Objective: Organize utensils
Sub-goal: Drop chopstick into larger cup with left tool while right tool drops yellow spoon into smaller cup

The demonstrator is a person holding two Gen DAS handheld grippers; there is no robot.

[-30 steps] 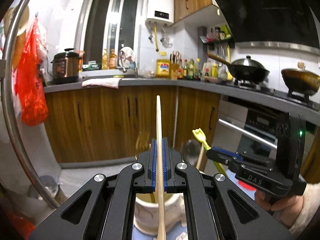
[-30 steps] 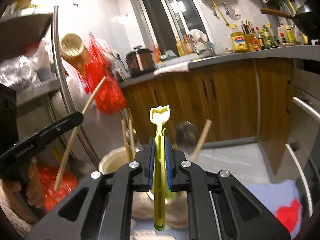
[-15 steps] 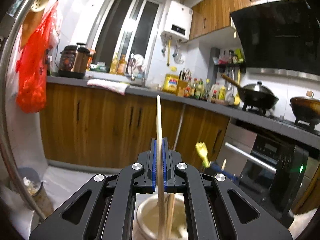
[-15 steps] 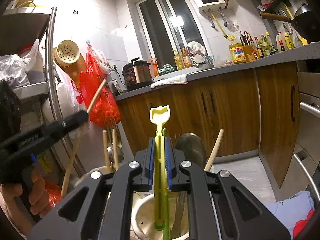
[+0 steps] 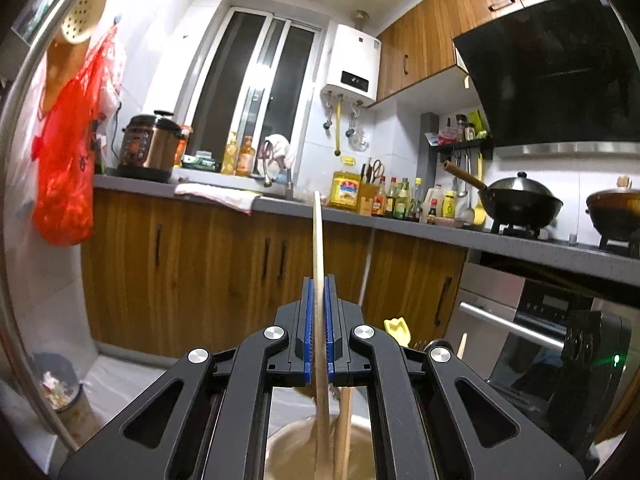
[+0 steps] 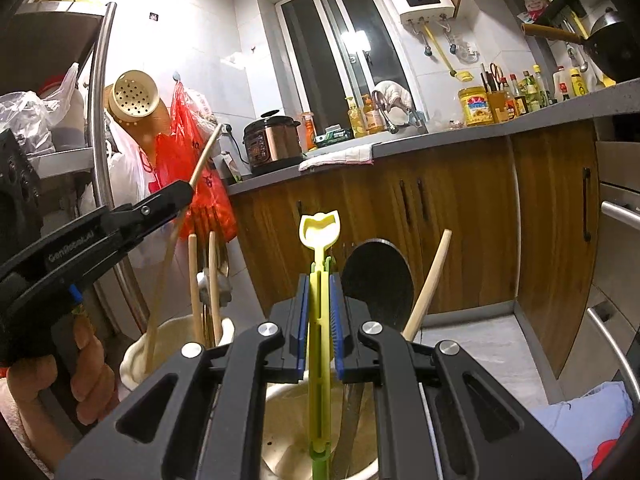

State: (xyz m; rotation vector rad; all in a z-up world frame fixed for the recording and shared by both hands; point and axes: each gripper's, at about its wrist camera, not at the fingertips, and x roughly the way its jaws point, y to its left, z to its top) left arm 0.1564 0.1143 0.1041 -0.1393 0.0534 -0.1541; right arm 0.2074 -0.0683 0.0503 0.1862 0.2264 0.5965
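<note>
Both grippers clamped on utensils above two cream holders, kitchen counter behind.

Wood-front counter (image 5: pixel 248 200) spans the back, pressure cooker (image 6: pixel 272 140) on it. Right holder (image 6: pixel 288 432) sits under the right gripper (image 6: pixel 319 312), holding a black ladle (image 6: pixel 378 280) and a wooden stick (image 6: pixel 426 284). Left holder (image 6: pixel 176 344) just beside it has chopsticks (image 6: pixel 194 280) standing in it. Left gripper (image 5: pixel 318 320) is closed on a thin wooden spatula (image 5: pixel 318 240), lower end down in the left holder. Right gripper pinches a yellow-green plastic utensil (image 6: pixel 320 232), upright, its lower end inside the right holder.
</note>
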